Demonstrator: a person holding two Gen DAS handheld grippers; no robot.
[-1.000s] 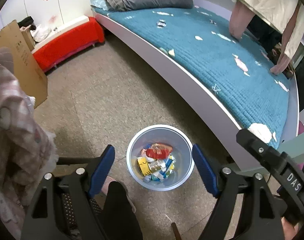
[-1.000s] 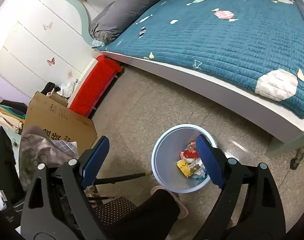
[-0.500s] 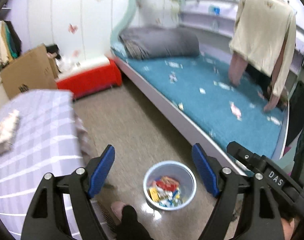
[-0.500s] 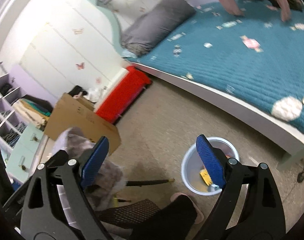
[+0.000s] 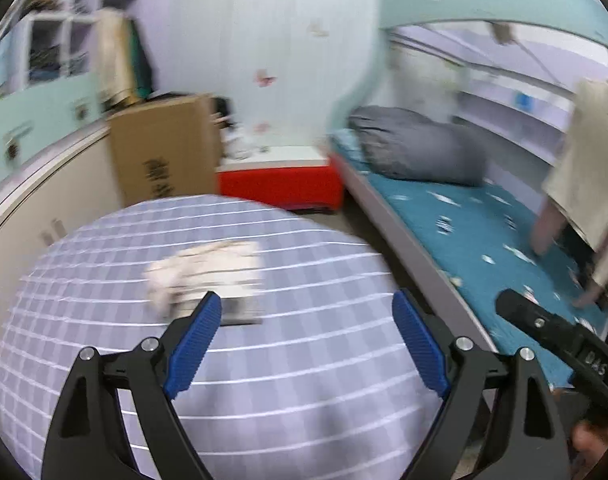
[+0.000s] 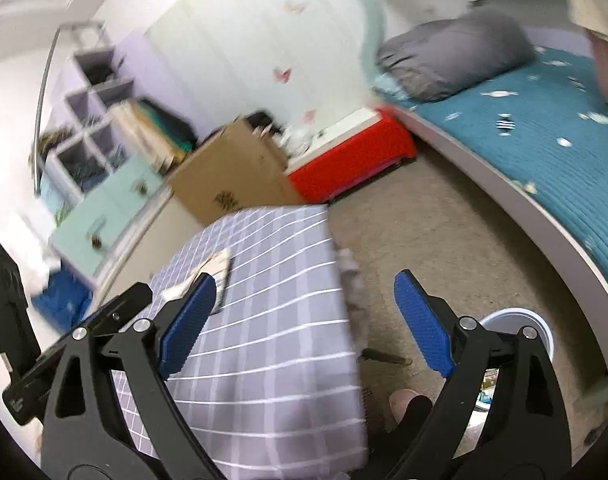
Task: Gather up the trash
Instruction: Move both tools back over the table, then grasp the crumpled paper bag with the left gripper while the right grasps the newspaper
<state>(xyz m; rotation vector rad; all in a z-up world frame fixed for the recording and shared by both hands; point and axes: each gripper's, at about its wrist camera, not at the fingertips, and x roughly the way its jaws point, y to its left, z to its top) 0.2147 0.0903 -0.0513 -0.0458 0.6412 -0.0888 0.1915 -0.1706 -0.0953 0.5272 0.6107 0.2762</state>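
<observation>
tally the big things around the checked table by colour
red: 1, bench
brown: 1, cardboard box
grey: 1, pillow
teal: 1, bed cover
pale blue: 1, trash bin
total: 5

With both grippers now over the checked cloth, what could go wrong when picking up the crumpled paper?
1. The crumpled paper lies flat on the checked cloth; the open left gripper may pinch cloth too.
2. The bin sits low beside the table, half hidden behind the right gripper; a drop may miss.
</observation>
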